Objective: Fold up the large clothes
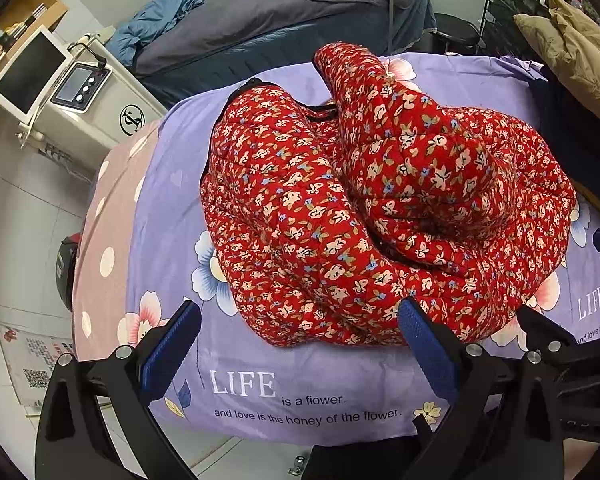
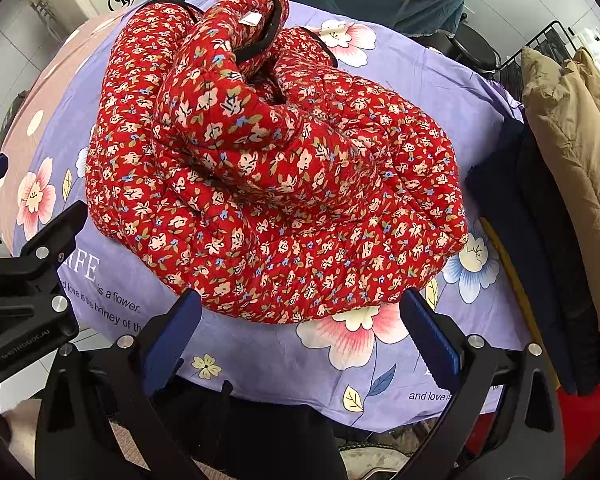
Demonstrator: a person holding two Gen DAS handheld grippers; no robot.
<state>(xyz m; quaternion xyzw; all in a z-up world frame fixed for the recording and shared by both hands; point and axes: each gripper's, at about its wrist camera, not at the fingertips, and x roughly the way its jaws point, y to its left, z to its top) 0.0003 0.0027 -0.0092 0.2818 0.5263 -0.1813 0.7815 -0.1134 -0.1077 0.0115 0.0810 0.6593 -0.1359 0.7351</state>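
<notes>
Left gripper (image 1: 300,344): jaws spread wide, holding nothing. The blue-padded fingers (image 1: 168,354) stand at 7 and 5 o'clock in the left wrist view, above the near edge of the purple floral sheet (image 1: 300,400). The 5 o'clock finger tip overlaps the near hem of the garment; contact cannot be confirmed.

Right gripper (image 2: 300,340): jaws spread wide, holding nothing. Its fingers (image 2: 432,344) stand at 7 and 5 o'clock in the right wrist view, just short of the garment's near hem. The black frame of the left gripper shows at 9 o'clock in this view.

Task item: a red quilted jacket (image 1: 360,208) with a small flower print lies bunched at the centre of the sheet. It rests in rounded folds. One sleeve (image 2: 220,92) is drawn across the top of the body toward 12 o'clock. A black-trimmed opening and a small white label (image 2: 252,19) show near the far end of the jacket.

Beyond the jacket:
- 2 to 3 o'clock in the right wrist view: a tan padded coat (image 2: 572,128) over a dark garment (image 2: 540,240).
- 10 o'clock in the left wrist view: a white machine (image 1: 96,108) with a screen.
- 12 o'clock in the left wrist view: a bed covered in grey-blue fabric (image 1: 280,28).
</notes>
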